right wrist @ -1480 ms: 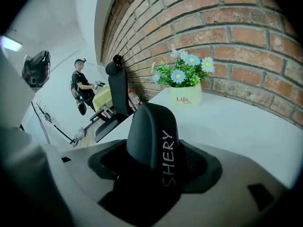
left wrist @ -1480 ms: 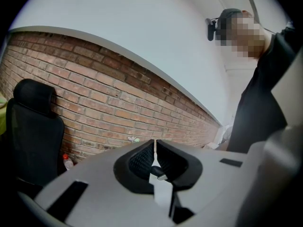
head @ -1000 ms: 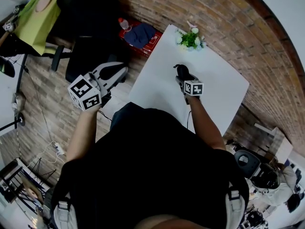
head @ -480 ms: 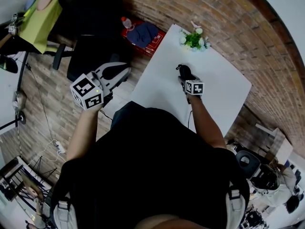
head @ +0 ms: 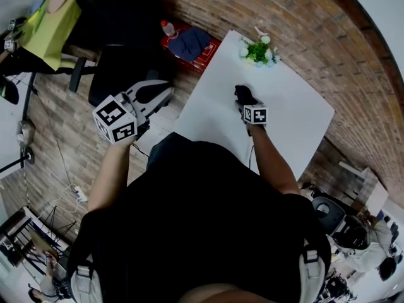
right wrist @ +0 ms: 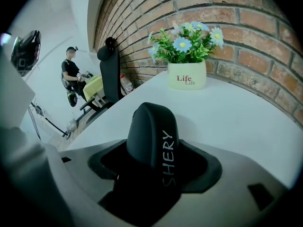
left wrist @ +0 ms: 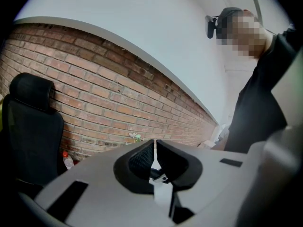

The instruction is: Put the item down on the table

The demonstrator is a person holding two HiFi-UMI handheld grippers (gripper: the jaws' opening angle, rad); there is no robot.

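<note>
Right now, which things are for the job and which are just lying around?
For the job: black item marked SHERY, held in the right gripper; white table under it.

Just lying about: flower pot; red crate with a bottle; black chair; left gripper, shut and empty.

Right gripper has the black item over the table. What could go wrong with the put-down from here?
1. The right gripper is shut on the black item, and the views do not show whether the item touches the white table. Opening too high could drop it.
2. The item stands tall and rounded between the jaws, so it may tip once released.
3. The flower pot stands ahead by the wall. A forward push could bump it.
</note>
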